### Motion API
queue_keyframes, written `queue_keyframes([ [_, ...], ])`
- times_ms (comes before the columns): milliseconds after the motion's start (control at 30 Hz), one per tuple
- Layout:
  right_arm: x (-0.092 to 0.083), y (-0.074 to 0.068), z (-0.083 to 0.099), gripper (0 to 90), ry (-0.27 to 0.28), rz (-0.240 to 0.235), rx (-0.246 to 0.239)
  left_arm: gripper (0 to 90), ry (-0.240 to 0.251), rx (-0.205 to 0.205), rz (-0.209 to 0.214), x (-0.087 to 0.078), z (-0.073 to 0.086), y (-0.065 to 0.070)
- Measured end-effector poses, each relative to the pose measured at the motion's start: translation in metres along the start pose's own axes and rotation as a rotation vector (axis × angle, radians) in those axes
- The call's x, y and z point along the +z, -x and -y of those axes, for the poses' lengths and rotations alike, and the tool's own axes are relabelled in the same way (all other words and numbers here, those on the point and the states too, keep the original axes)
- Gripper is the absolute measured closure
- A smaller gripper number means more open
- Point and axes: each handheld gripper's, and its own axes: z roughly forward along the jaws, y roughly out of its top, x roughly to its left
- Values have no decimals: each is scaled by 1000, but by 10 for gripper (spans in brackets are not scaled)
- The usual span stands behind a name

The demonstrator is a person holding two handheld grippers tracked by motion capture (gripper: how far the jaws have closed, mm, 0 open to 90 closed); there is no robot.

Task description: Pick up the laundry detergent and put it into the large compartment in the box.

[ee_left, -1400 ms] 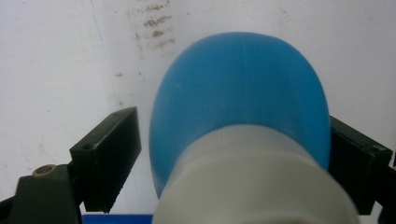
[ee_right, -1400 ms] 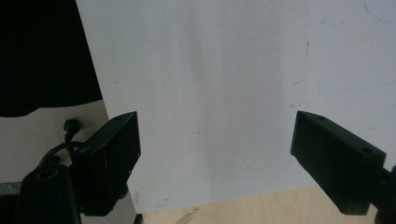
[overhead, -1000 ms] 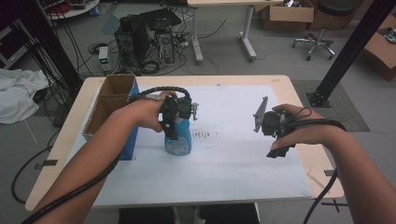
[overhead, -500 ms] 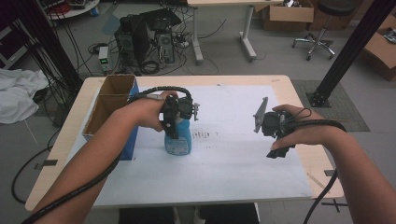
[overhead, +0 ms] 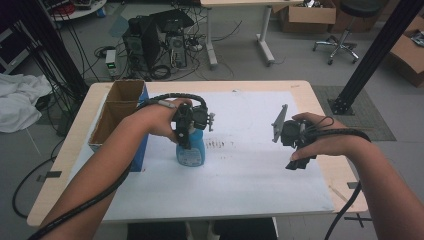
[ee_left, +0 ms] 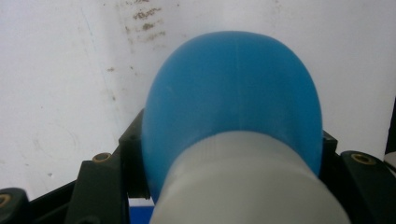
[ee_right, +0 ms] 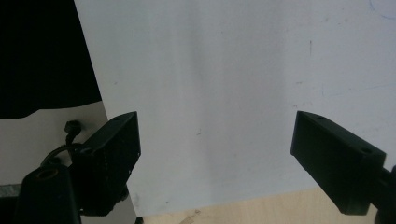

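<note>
Blue bottle (ee_left: 233,98) cap cut off below.

A wooden table (overhead: 320,100) carries a white sheet (overhead: 250,175) over most of its top, marked with dark smudges (overhead: 217,145) near the middle. At the table's left edge stands an open cardboard box (overhead: 117,107) with 2 compartments (its outer side is blue). On the floor beyond sit 2 computer towers (overhead: 155,42) among tangled black cables. A white cloth (overhead: 20,102) lies heaped at far left, a wheeled stool (overhead: 345,35) stands at upper right, and a black post (overhead: 375,50) slants down to the floor.
</note>
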Motion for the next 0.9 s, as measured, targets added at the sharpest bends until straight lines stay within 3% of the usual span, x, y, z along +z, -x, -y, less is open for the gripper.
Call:
queue_keyframes([
  [67,0,0,0,161,-2,-1,-2,382,-5,-43,5,0,0,-1],
  [167,-2,-1,-1,161,-2,3,-4,383,-11,-58,0,-1,0,1],
  [333,-4,-3,-3,161,-1,5,-9,383,-8,-136,35,-7,1,1],
  [633,-6,-5,-5,161,-1,7,-16,383,27,-361,69,-43,12,-2],
  [900,-7,-5,-6,161,5,11,-24,383,27,-479,64,-73,20,-4],
])
